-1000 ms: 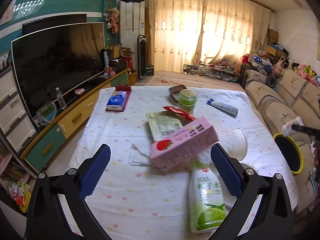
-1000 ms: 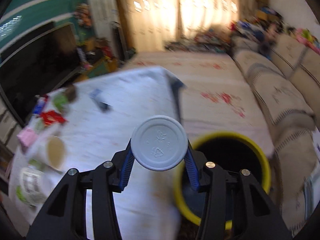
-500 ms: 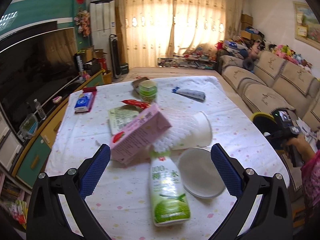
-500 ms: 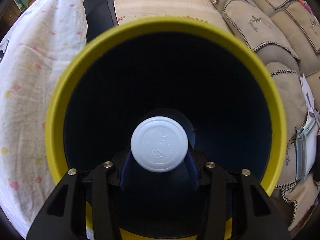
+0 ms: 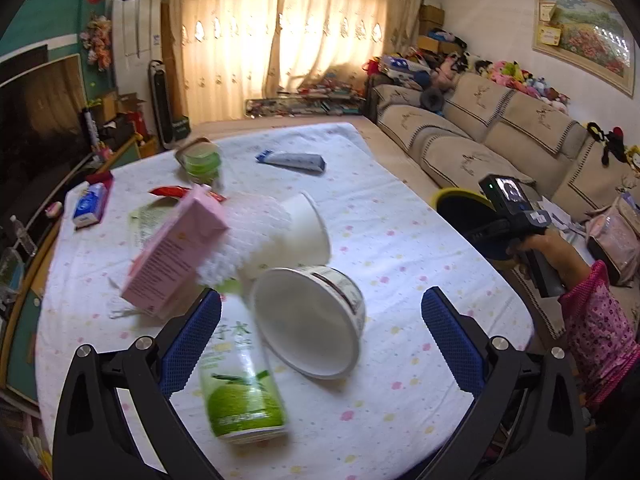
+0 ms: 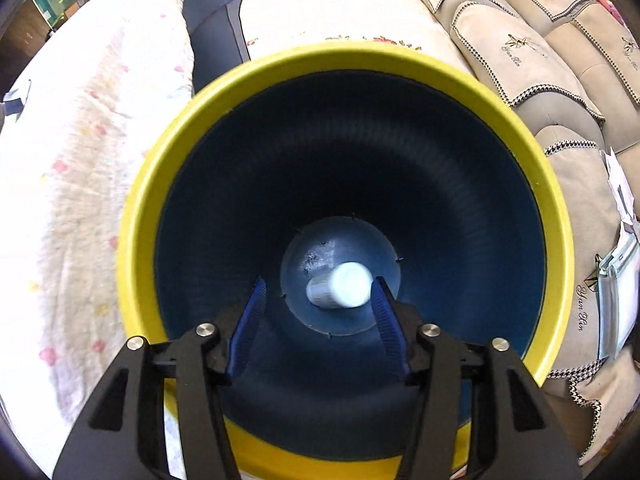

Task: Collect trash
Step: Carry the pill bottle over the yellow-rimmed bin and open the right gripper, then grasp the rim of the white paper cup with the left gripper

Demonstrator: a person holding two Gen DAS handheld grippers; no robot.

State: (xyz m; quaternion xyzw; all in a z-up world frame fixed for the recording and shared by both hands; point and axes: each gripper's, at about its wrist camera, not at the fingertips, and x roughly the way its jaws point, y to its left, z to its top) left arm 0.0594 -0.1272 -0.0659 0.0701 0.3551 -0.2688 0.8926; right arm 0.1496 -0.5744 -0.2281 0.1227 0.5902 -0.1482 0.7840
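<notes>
The right gripper [image 6: 318, 308] points steeply down into the yellow-rimmed bin [image 6: 556, 216], and its jaws are opening. The small white bottle [image 6: 340, 290] is no longer pressed by the blue pads; it lies loose deep in the bin over the pale round bottom, a little blurred. Its long axis runs roughly left to right in the right wrist view, the broad round end toward the right and nearer the camera, the narrower end to the left.

The bin stands between the hanging edge of the cloth-covered table [image 6: 60, 184] and the beige sofa [image 6: 520, 52].

The left gripper [image 5: 320, 336] has its jaws wide apart with nothing clamped, held above the near end of the table. Between its pads, on the cloth, a white paper bowl [image 5: 308, 320] lies on its side, mouth toward the camera. Just left of it a green drink bottle [image 5: 236, 376] lies with its base near and its neck pointing away. Beyond them are a pink carton [image 5: 176, 256] and a white cup [image 5: 308, 224] tipped over.
</notes>
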